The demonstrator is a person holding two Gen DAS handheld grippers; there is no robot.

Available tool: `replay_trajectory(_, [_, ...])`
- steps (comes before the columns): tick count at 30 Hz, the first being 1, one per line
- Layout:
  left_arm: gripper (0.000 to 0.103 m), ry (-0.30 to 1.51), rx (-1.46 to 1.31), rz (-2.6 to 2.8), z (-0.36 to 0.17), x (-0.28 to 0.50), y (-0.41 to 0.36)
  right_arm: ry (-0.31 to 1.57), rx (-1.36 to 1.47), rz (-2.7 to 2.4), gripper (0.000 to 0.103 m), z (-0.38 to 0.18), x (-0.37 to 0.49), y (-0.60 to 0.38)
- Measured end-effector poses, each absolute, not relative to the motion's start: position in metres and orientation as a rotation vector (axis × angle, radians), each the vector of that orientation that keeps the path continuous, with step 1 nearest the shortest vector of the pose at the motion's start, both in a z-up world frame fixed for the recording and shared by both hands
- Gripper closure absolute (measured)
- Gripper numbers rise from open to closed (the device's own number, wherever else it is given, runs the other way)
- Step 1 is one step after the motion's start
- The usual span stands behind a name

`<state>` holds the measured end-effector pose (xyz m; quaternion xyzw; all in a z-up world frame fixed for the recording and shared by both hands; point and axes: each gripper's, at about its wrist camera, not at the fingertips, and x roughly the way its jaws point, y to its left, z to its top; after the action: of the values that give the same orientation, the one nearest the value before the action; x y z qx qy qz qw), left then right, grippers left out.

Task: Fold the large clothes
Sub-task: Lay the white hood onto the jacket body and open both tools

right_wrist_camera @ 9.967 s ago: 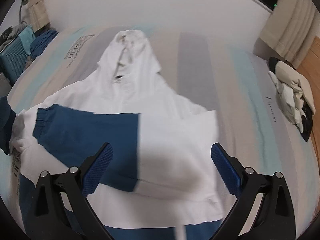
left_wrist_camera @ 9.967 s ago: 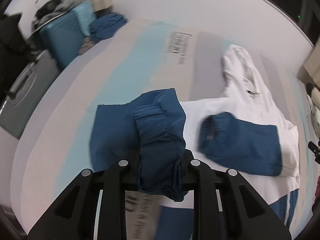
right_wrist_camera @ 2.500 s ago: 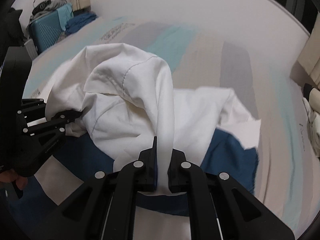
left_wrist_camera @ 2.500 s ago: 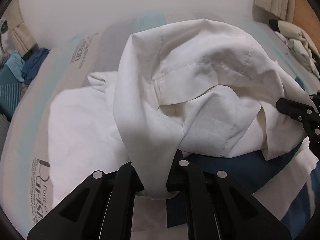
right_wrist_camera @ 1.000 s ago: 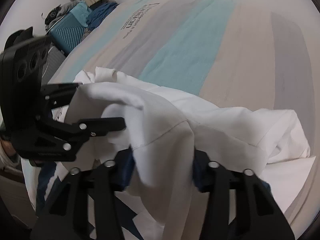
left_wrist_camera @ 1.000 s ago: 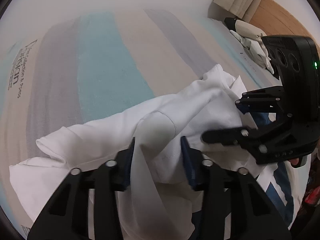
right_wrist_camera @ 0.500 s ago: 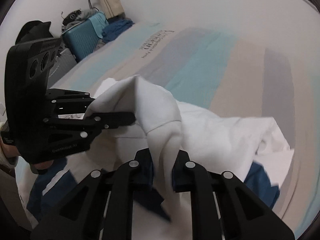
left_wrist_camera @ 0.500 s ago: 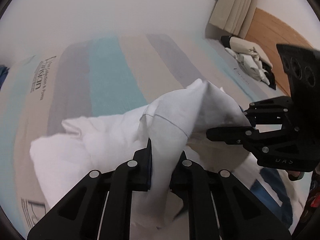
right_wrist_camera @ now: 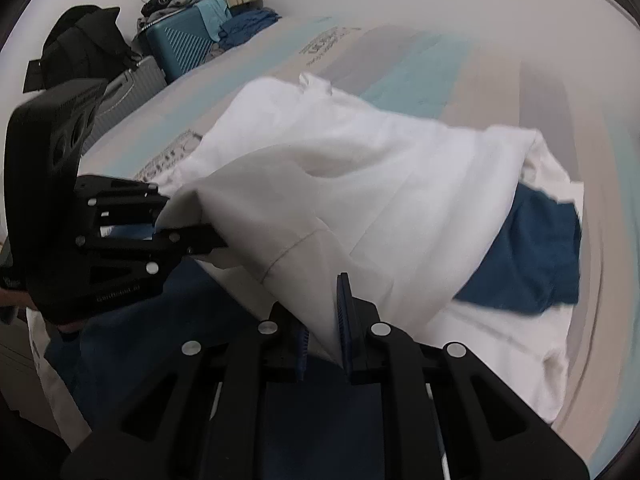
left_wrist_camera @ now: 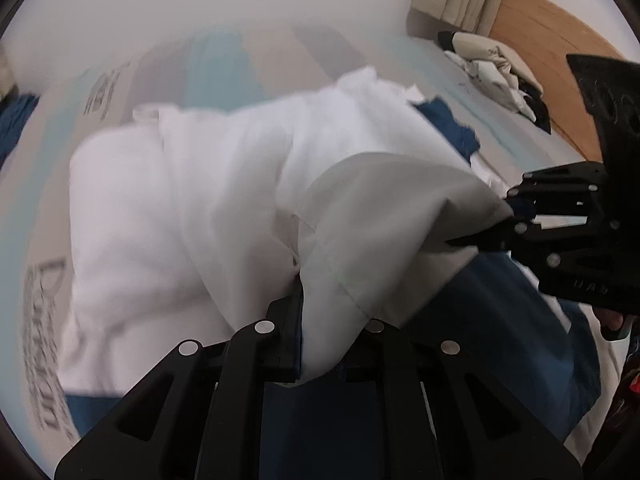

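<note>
Striped bed sheet (right_wrist_camera: 404,68) in grey, teal and beige, with a white-and-blue hooded sweatshirt (left_wrist_camera: 224,184) lifted over it by 2 grippers

Both views are motion-blurred; the left gripper (left_wrist_camera: 320,340), at 6 o'clock in its own view, has just closed and is clamped on a fold of the sweatshirt's white cloth, while the right gripper (right_wrist_camera: 324,344) has likewise just closed and pinches another white fold between its blue pads (right_wrist_camera: 345,332); each black gripper shows in the other's view, the right one at 3 o'clock, the left one at 9 o'clock; the sweatshirt's blue parts lie on the bed beneath; a teal hard-shell suitcase (right_wrist_camera: 180,48) stands at 11 o'clock in the right view, and a heap of pale and dark clothes (left_wrist_camera: 496,76) sits at 2 o'clock in the left view
</note>
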<state>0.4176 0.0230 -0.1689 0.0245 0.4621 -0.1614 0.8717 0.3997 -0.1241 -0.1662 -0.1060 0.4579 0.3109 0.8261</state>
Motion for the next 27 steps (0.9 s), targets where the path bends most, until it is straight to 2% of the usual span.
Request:
replay_trajectory(5, [0.09,1.017,0.083,-0.319,-0.187,0.404,0.019,1.014,-0.199,0.624,0.086,-0.186,0.391,-0.127])
replay_trajectory(7, [0.088,1.021,0.084,-0.312,-0.184,0.406,0.019,1.01,-0.197,0.605,0.08,-0.188,0.387,-0.128])
replay_trajectory(8, [0.087,1.024,0.08,-0.308,-0.182,0.406,0.018,1.011,-0.184,0.602,0.074,-0.187,0.385,-0.13])
replay_trajectory(9, [0.084,1.031,0.08,-0.307,-0.18,0.407,0.018,1.009,-0.172,0.593,0.068,-0.185,0.383,-0.132])
replay_trajectory(11, [0.078,1.047,0.079,-0.294,-0.174,0.406,0.019,1.008,-0.161,0.586,0.061,-0.182,0.379,-0.134])
replay_trajectory(13, [0.069,1.063,0.077,-0.29,-0.168,0.404,0.021,1.006,-0.158,0.579,0.059,-0.179,0.376,-0.137])
replay_trajectory(14, [0.06,1.07,0.075,-0.294,-0.164,0.402,0.023,1.009,-0.156,0.581,0.057,-0.178,0.373,-0.138])
replay_trajectory(15, [0.038,1.072,0.072,-0.296,-0.162,0.398,0.024,1.011,-0.154,0.578,0.056,-0.177,0.371,-0.14])
replay_trajectory(16, [0.025,1.066,0.063,-0.282,-0.157,0.393,0.028,1.011,-0.151,0.568,0.055,-0.175,0.368,-0.142])
replay_trajectory(17, [0.023,1.06,0.052,-0.274,-0.153,0.388,0.031,1.015,-0.146,0.563,0.053,-0.174,0.365,-0.144])
replay_trajectory(18, [0.016,1.07,0.051,-0.263,-0.15,0.383,0.034,1.021,-0.143,0.555,0.044,-0.172,0.363,-0.147])
replay_trajectory(20, [0.009,1.102,0.026,-0.221,-0.149,0.373,0.044,1.032,-0.119,0.523,0.025,-0.169,0.355,-0.155])
replay_trajectory(25, [0.006,1.212,-0.025,-0.128,-0.162,0.338,0.078,1.096,-0.088,0.426,0.022,-0.175,0.332,-0.181])
replay_trajectory(27, [0.006,1.251,-0.029,-0.097,-0.169,0.324,0.09,1.12,-0.098,0.387,0.018,-0.178,0.322,-0.192])
